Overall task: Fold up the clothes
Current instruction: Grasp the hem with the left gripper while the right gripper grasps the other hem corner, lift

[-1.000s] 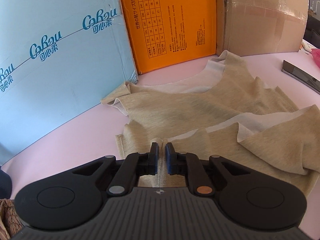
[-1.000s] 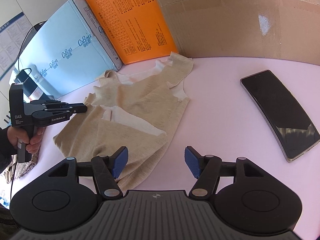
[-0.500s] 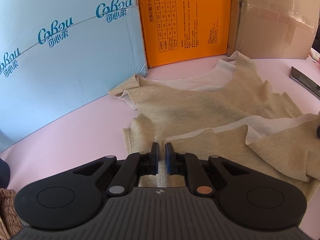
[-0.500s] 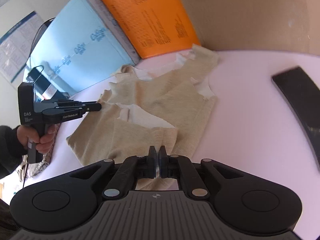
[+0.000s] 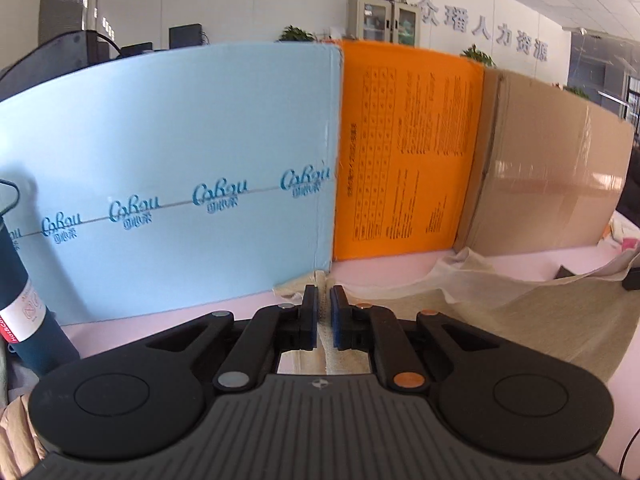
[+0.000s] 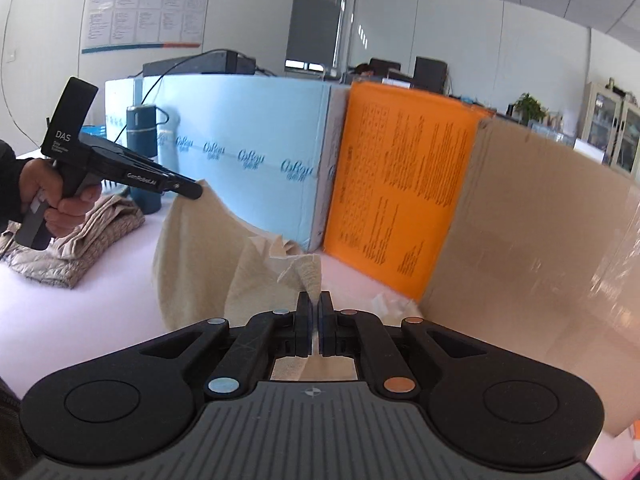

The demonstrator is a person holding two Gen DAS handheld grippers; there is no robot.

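Observation:
A beige sleeveless top (image 6: 200,256) hangs lifted above the pink table (image 6: 80,320), held at two points of its hem. My left gripper (image 5: 324,312) is shut on one edge of the top (image 5: 520,312), which stretches away to the right. From the right wrist view, the left gripper (image 6: 192,191) sits in a person's hand at the left, pinching the upper corner. My right gripper (image 6: 314,312) is shut on another edge, with cloth poking up between its fingers.
A light blue box (image 5: 180,184), an orange box (image 5: 404,168) and a brown cardboard box (image 5: 552,176) wall off the table's far side. A folded quilted garment (image 6: 72,248) lies at the left, and a dark teal bottle (image 6: 142,152) stands behind it.
Both grippers have risen and tilted up, lifting the top off the table. One second ago the right gripper was open; it shut on the cloth and now holds it raised.

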